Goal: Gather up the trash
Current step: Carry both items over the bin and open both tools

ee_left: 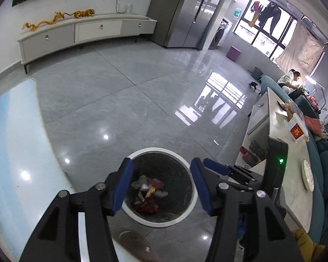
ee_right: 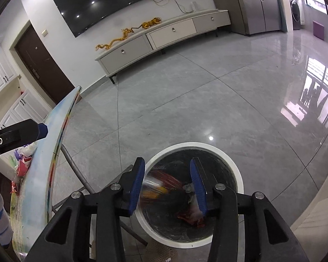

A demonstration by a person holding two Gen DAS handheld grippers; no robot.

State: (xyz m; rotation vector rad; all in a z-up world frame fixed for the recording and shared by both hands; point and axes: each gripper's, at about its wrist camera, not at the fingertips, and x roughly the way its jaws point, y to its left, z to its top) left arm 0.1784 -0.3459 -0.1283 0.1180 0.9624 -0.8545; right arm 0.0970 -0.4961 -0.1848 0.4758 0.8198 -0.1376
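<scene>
A round bin with a white rim [ee_left: 159, 150] and a black liner stands on the grey floor, right under both grippers. My left gripper [ee_left: 161, 185] hangs open over its mouth, nothing between the blue pads. Crumpled red, yellow and white wrappers [ee_left: 148, 194] lie at the bottom. In the right wrist view my right gripper [ee_right: 168, 185] is open above the same bin's rim [ee_right: 194, 145]. A blurred red and yellow wrapper [ee_right: 157, 185] shows beside its left pad, loose over the bin. More red trash [ee_right: 191, 215] lies below. A blue finger [ee_left: 216, 167] of the right gripper shows in the left wrist view.
A glass table with a sky-blue print [ee_left: 15, 131] stands left of the bin, with bags and wrappers [ee_right: 24, 163] on it. A white coffee table [ee_left: 295, 174] and a teal sofa are on the right. A person [ee_left: 288, 79] sits far off. A slipper [ee_left: 133, 242] lies near the bin.
</scene>
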